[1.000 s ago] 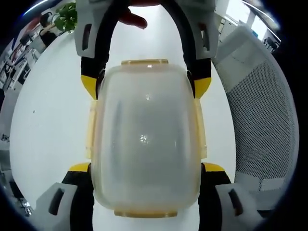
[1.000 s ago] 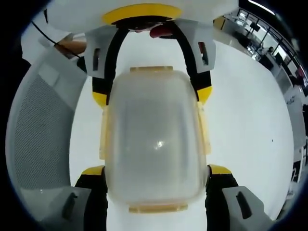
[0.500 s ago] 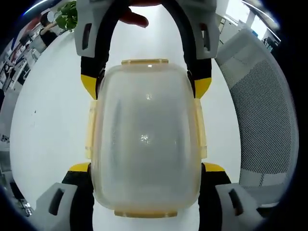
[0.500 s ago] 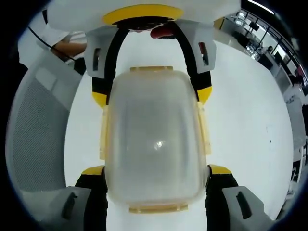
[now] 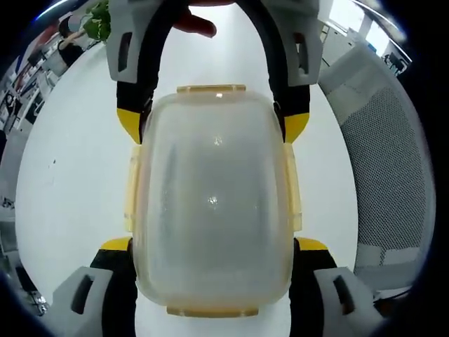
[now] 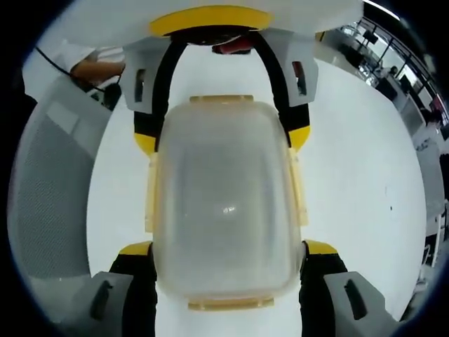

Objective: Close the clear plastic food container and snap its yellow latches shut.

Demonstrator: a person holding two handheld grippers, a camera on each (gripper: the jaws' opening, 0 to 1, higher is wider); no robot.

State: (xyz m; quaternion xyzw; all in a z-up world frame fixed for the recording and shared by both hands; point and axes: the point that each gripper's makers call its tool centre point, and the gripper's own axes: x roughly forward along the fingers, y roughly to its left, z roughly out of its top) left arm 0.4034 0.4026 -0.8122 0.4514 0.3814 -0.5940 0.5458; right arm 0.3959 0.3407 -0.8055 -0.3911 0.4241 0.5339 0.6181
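My left gripper point(image 5: 214, 281) and right gripper point(image 6: 228, 281) pinch the container point(image 5: 214, 203) from opposite ends; uneven squeeze could slip it, leaving the latches point(image 5: 132, 189) unsnapped.

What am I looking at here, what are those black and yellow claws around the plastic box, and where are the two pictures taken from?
No robot here: a person holds a two-jaw hand tool in each hand, and a fisheye camera rides on each tool. Each picture looks along one tool's own jaws, which rise from the bottom. The left gripper and the right gripper face each other, so each one also appears at the top of the other's picture. Between them is the clear plastic food container, its lid on and its yellow latches along its edges. Both pairs of jaws sit against its sides, apparently gripping it from opposite ends. Below lies a white table, with a grey mesh chair beside it and a green plant further off.
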